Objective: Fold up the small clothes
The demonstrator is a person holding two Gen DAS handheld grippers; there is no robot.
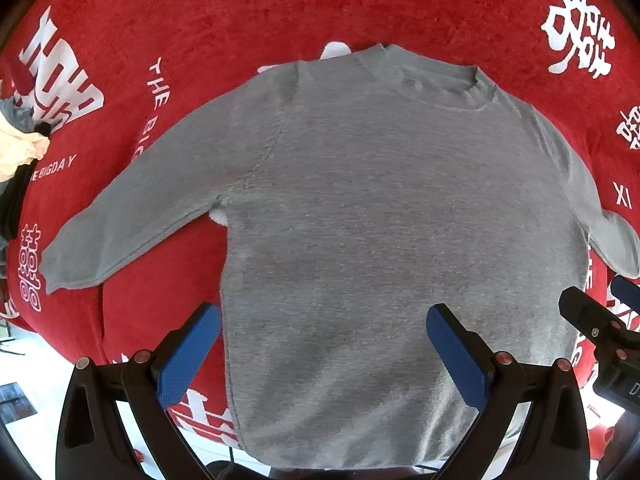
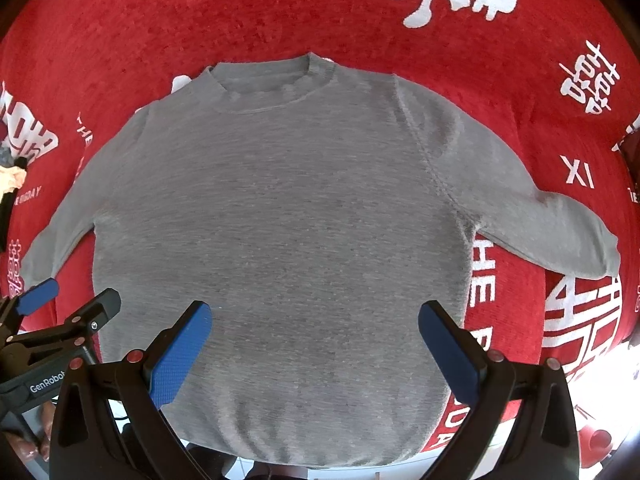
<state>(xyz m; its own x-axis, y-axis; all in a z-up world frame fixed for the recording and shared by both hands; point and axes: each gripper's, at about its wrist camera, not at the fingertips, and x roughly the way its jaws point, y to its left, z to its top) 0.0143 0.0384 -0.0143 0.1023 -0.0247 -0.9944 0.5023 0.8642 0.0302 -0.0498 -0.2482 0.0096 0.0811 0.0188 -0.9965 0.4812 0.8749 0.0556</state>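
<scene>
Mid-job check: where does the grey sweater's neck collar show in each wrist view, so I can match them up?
Left wrist view: the collar sits upper right of centre, at the top of the grey sweater.
Right wrist view: the collar sits upper left of centre.
Shared landmark: the white "XI" print on the red cloth.

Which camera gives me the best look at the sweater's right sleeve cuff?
Right wrist view: the right sleeve cuff lies fully visible on the red blanket. In the left wrist view it is squeezed against the frame edge.

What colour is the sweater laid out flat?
Plain heather grey sweater, clearest in the right wrist view.
</scene>
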